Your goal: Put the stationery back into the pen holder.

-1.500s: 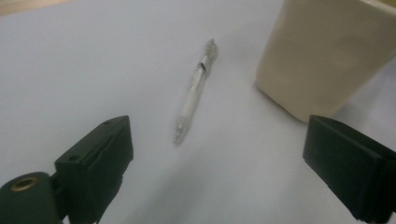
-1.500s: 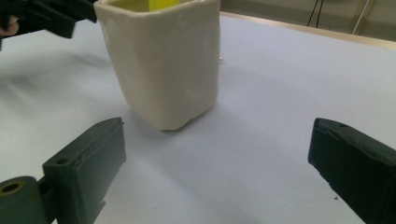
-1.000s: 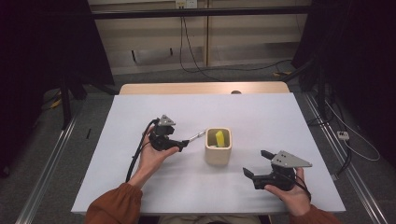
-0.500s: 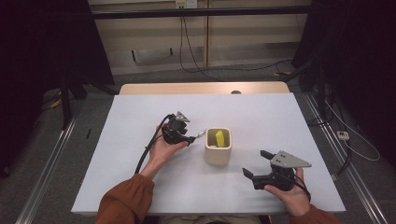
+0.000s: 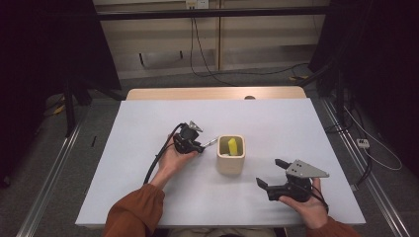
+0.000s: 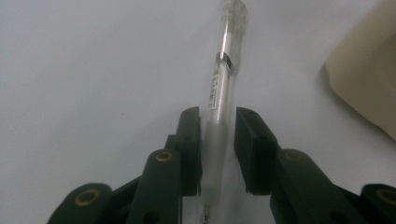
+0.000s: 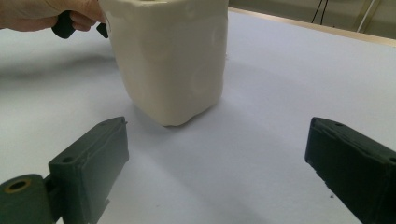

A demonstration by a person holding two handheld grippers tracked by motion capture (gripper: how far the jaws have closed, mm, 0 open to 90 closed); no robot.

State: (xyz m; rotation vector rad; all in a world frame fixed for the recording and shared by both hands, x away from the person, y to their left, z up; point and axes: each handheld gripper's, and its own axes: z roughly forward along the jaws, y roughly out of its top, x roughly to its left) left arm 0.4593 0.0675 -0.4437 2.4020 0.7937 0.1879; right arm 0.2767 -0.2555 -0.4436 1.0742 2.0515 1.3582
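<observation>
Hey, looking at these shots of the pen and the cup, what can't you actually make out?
- Pen: left gripper view, its tip is cut off by the bottom edge; the label print is too small to read.
- Yellow thing: high view, the cream cup wall hides its lower part.
- Left gripper: high view, too small to tell whether the pads touch the pen.

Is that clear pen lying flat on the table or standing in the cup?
Lying flat. The pen rests along the white table, between the left gripper jaws, outside the cup.

White table (image 5: 148, 128); pen (image 6: 219, 93); cream holder (image 5: 231, 159)
</observation>
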